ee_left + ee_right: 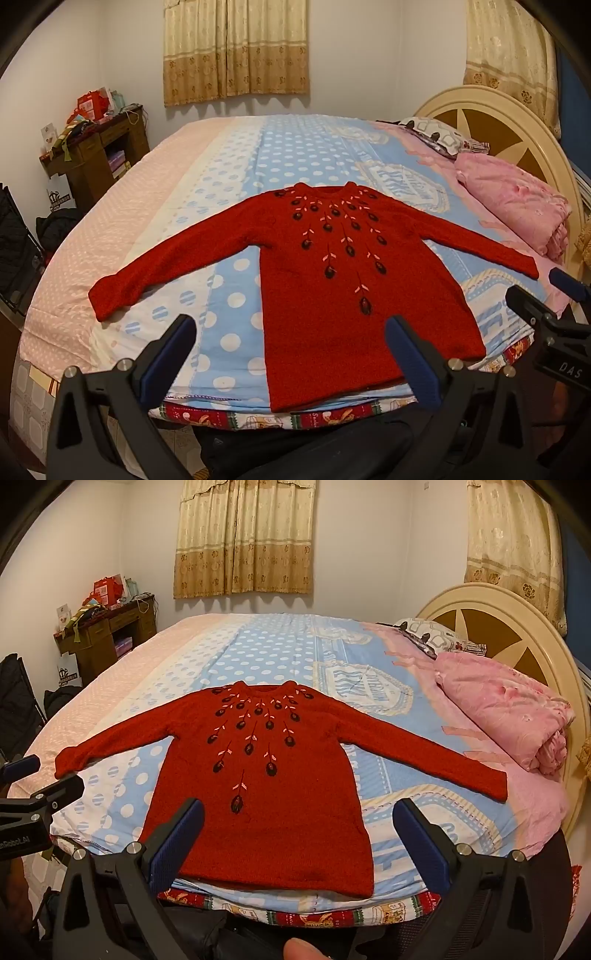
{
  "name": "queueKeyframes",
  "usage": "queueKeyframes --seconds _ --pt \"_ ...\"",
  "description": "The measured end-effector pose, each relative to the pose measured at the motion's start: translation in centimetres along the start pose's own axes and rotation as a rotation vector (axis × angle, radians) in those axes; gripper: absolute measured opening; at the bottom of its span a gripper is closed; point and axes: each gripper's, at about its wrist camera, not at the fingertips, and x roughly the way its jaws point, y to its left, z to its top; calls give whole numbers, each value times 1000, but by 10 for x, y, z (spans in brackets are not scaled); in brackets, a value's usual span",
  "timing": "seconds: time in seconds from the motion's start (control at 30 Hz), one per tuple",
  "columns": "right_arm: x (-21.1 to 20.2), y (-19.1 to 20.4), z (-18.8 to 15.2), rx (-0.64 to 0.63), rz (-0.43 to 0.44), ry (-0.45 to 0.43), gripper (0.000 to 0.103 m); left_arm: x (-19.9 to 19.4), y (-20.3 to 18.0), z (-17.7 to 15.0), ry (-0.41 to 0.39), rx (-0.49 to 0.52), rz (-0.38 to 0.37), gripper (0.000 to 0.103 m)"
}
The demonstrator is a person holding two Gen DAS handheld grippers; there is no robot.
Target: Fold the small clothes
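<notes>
A small red knitted sweater with dark embroidered flowers lies flat on the bed, front up, both sleeves spread wide, hem toward me. My left gripper hovers open above the hem's left part, nothing between its blue pads. In the right wrist view my right gripper stands open over the hem's right half, also holding nothing. Each gripper shows at the edge of the other's view: the right gripper and the left gripper.
The bed has a blue dotted sheet. A folded pink quilt and a pillow lie by the cream headboard at right. A cluttered wooden desk stands at left. A fingertip shows at the bottom.
</notes>
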Motion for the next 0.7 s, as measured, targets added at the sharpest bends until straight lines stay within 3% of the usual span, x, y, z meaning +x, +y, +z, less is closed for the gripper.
queueKeyframes --seconds 0.7 --pt "2 0 -2 1 6 6 102 0 -1 1 -9 3 2 103"
